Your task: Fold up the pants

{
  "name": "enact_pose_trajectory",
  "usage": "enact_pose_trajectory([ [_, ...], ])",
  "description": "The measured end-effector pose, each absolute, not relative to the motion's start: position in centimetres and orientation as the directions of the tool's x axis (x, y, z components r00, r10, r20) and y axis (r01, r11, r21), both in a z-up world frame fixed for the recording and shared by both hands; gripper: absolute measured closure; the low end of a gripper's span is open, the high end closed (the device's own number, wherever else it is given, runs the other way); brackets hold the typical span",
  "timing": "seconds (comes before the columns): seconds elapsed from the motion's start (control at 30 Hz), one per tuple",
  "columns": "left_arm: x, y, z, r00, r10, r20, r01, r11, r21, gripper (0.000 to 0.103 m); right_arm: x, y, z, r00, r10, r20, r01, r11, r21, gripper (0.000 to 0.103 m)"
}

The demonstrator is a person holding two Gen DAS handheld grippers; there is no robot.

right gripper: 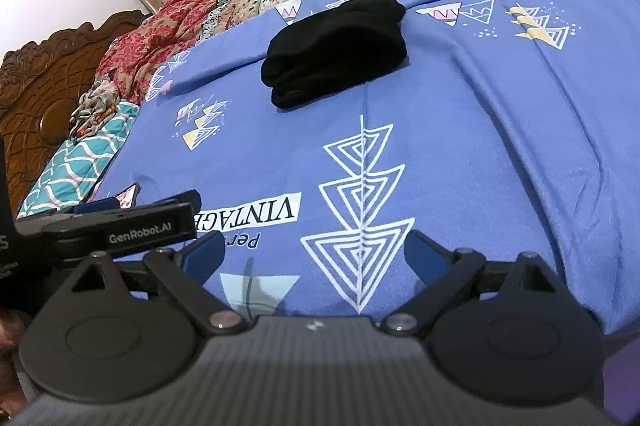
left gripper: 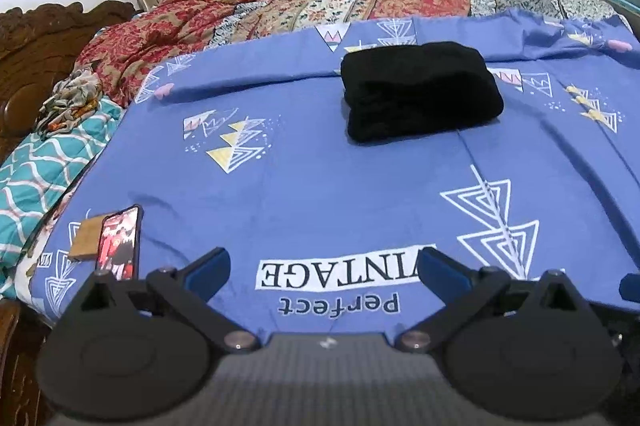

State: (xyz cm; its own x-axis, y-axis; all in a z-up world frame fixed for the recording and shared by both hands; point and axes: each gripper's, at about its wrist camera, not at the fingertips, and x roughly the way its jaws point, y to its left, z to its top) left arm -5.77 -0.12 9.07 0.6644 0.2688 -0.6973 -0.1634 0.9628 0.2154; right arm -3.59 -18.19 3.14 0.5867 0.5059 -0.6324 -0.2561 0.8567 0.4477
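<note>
The black pants (left gripper: 420,90) lie folded into a compact bundle on the blue printed bedsheet (left gripper: 320,194), far ahead of both grippers; they also show in the right wrist view (right gripper: 336,48). My left gripper (left gripper: 324,266) is open and empty, low over the near part of the sheet by the "Perfect VINTAGE" print. My right gripper (right gripper: 314,250) is open and empty, also near the front edge. The left gripper's body (right gripper: 120,222) shows at the left of the right wrist view.
A phone (left gripper: 120,244) and a small brown card (left gripper: 86,240) lie on the sheet's near left. A rumpled red patterned blanket (left gripper: 280,6) and a teal quilt (left gripper: 40,170) lie beyond and left. A carved wooden headboard (left gripper: 36,38) stands at left, curtains behind.
</note>
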Motion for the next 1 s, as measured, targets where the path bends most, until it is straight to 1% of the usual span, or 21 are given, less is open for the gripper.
enact_pose_trajectory([
  [0.33,-5.1,-0.4,8.0,0.639,0.248,-0.728,-0.131,0.968,0.215,0.000,-3.0,-18.2,2.4,0.583,0.497,-0.643,-0.236,0.860,0.452,0.005],
  [0.57,-4.9,0.5,7.5,0.618,0.231,-0.752,-0.144,0.973,0.181,0.000,-2.4,-17.0,1.8,0.544,0.509,-0.667,-0.272,0.859,0.434,0.005],
  [1.0,-4.7,0.2,7.1,0.611,0.224,-0.759,-0.122,0.974,0.189,0.000,-2.3,-17.3,1.3,0.529,0.490,-0.692,-0.240,0.869,0.432,0.005],
])
